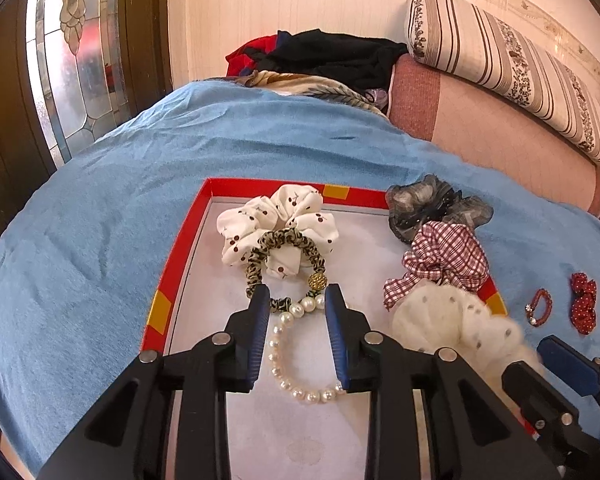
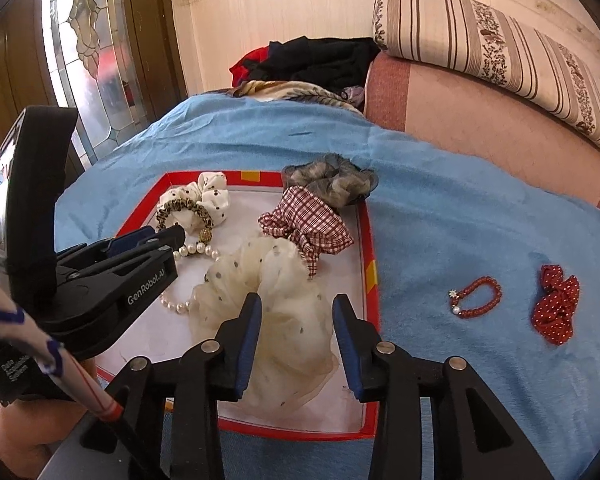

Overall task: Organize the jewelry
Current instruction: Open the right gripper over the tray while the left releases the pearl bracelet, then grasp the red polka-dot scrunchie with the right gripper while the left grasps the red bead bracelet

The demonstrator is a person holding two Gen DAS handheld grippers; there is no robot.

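Blue-blanketed bed (image 2: 440, 208): tray (image 2: 369, 240), bracelet (image 2: 476, 297), scrunchie (image 2: 555, 307).

bright daylight via glass door (image 1: 80, 60) | sharp centre | fisheye-bent, dark corners

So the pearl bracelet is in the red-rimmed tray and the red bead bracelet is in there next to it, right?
Not quite. The pearl bracelet does lie in the red-rimmed tray, but the red bead bracelet lies outside it on the blue blanket, beside the red polka-dot scrunchie. The right wrist view shows this.
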